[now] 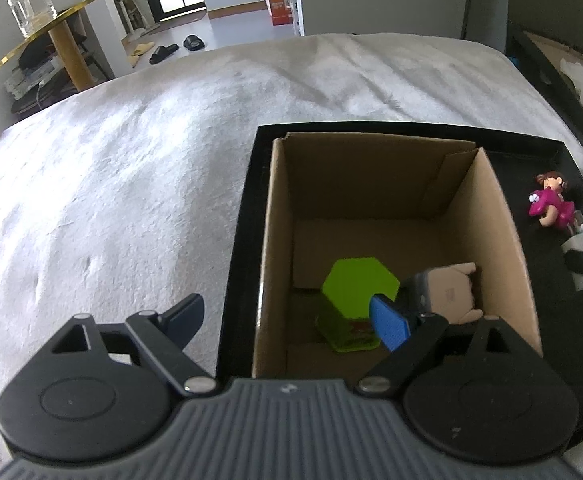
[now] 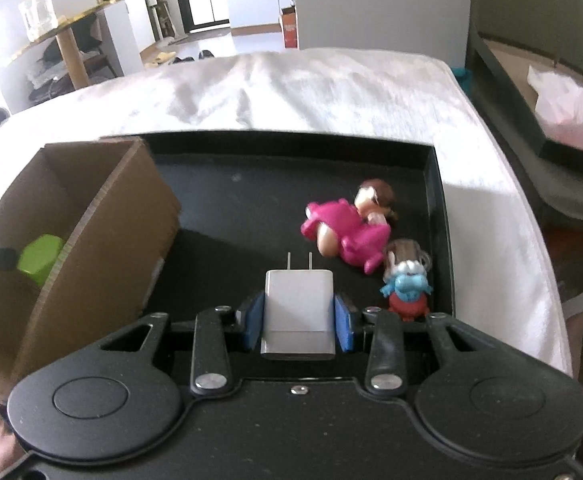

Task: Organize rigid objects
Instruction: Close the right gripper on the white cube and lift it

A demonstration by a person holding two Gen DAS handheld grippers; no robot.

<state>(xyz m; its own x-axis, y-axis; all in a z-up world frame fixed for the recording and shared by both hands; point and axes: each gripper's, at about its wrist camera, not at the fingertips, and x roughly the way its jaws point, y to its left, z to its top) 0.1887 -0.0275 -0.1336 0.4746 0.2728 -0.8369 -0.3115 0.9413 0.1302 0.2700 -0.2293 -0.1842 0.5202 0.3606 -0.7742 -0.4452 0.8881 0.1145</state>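
Right gripper (image 2: 298, 320) clamps white charger (image 2: 298, 312) beside cardboard box (image 2: 91, 248); left gripper (image 1: 287, 320) gapes empty above it. Likely next: carry charger over, release inside.

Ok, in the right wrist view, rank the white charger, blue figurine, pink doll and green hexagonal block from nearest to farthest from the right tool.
1. White charger: clamped in the right tool.
2. Blue figurine: just right.
3. Pink doll: beyond it, right.
4. Green hexagonal block: far left, inside the cardboard box.
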